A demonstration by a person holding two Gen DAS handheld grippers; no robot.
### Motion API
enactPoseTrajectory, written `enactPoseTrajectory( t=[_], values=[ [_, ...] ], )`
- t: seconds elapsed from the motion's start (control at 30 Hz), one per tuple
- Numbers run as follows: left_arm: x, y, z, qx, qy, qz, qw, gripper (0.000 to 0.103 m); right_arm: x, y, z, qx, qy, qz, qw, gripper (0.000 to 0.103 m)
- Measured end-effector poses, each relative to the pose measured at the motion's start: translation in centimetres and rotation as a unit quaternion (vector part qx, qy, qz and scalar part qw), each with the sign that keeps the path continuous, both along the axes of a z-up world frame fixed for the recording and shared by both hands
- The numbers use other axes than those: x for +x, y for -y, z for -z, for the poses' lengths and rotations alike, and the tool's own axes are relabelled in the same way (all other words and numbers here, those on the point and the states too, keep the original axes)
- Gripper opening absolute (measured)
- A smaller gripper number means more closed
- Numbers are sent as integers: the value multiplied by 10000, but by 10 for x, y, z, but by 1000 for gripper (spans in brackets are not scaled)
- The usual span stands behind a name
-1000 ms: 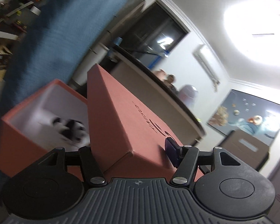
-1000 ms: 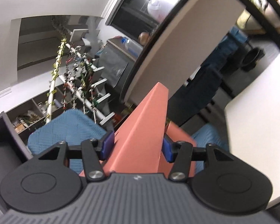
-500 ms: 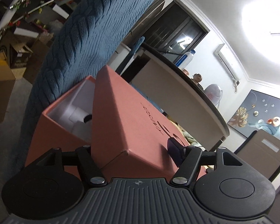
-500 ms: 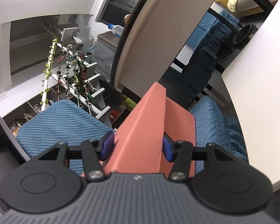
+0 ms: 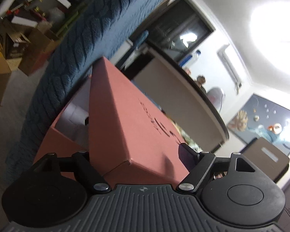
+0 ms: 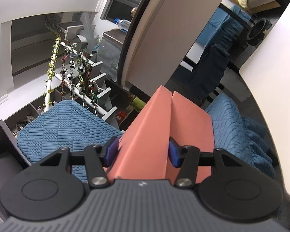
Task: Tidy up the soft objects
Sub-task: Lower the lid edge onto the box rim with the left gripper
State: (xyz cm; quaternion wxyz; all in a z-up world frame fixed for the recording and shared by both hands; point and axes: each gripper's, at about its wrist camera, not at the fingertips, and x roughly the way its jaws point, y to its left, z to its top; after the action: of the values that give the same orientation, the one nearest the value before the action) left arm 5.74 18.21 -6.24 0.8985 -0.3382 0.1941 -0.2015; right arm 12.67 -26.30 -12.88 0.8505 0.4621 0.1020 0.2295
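Both grippers, left gripper [image 5: 134,159] and right gripper [image 6: 141,152], are clamping the stiff, light-looking lid [image 5: 125,119]; box [image 5: 61,147] is sitting at 9 o'clock.

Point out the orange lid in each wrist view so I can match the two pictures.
Left wrist: the lid fills the centre, tilted over the open box, with the left claw clamped on its near end.
Right wrist: the lid rises from bottom centre between the pads of the right claw.
Shared landmark: the blue knitted cushion, left of the lid in both.
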Motion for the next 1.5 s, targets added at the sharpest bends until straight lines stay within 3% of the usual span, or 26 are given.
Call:
enactPoseTrajectory(
  t=[0.17, 0.27, 0.43, 0.5, 0.6, 0.67, 0.8, 0.9, 0.97, 1.03, 1.13, 1.2, 1.37, 1.43, 1.47, 1.5],
  values=[
    [8, 7, -19, 646, -279, 291, 9971, 84, 5, 3, -6, 7, -96, -172, 9998, 54],
    [14, 7, -31, 739, -497, 347, 9954, 85, 8, 5, -8, 151, -196, -276, 9993, 54],
    [29, -3, -30, 427, -1126, 609, 9909, 89, 13, 8, -13, 392, -363, -449, 9976, 53],
    [33, -6, -23, 310, -1134, 924, 9887, 96, 15, 9, -15, 488, -429, -518, 9965, 48],
    [36, -6, -16, 426, -1396, 1234, 9816, 99, 19, 11, -17, 632, -529, -621, 9947, 48],
    [40, -10, -4, 246, -1718, 1380, 9751, 99, 21, 12, -19, 727, -595, -690, 9932, 46],
    [41, -24, 12, -163, -2102, 1450, 9667, 100, 19, 23, -23, 713, -668, -628, 9932, 43],
    [35, -35, 19, -266, -2208, 1435, 9643, 101, 20, 24, -25, 637, -635, -572, 9943, 43],
    [28, -43, 22, -234, -2151, 1349, 9669, 101, 20, 25, -27, 562, -601, -533, 9952, 43],
    [14, -49, 19, -99, -1876, 1008, 9770, 101, 19, 25, -28, 448, -585, -484, 9961, 44],
    [-18, -49, 8, 170, -1195, 473, 9916, 101, 18, 25, -28, 217, -589, -395, 9972, 47],
    [-40, -42, 5, 374, -670, 124, 9970, 101, 17, 25, -29, 64, -591, -335, 9977, 53],
    [-65, -14, 6, 713, -35, -269, 9971, 101, 13, 22, -34, -473, -557, -213, 9971, 64],
    [-69, -4, 5, 821, 153, -407, 9957, 101, 10, 20, -38, -781, -483, -142, 9957, 76],
    [-69, 4, 5, 832, 201, -459, 9953, 101, 8, 19, -39, -941, -428, -82, 9946, 88],
    [-68, 11, 5, 842, 249, -510, 9948, 101, 5, 18, -40, -1100, -372, -23, 9932, 90]
  ],
)
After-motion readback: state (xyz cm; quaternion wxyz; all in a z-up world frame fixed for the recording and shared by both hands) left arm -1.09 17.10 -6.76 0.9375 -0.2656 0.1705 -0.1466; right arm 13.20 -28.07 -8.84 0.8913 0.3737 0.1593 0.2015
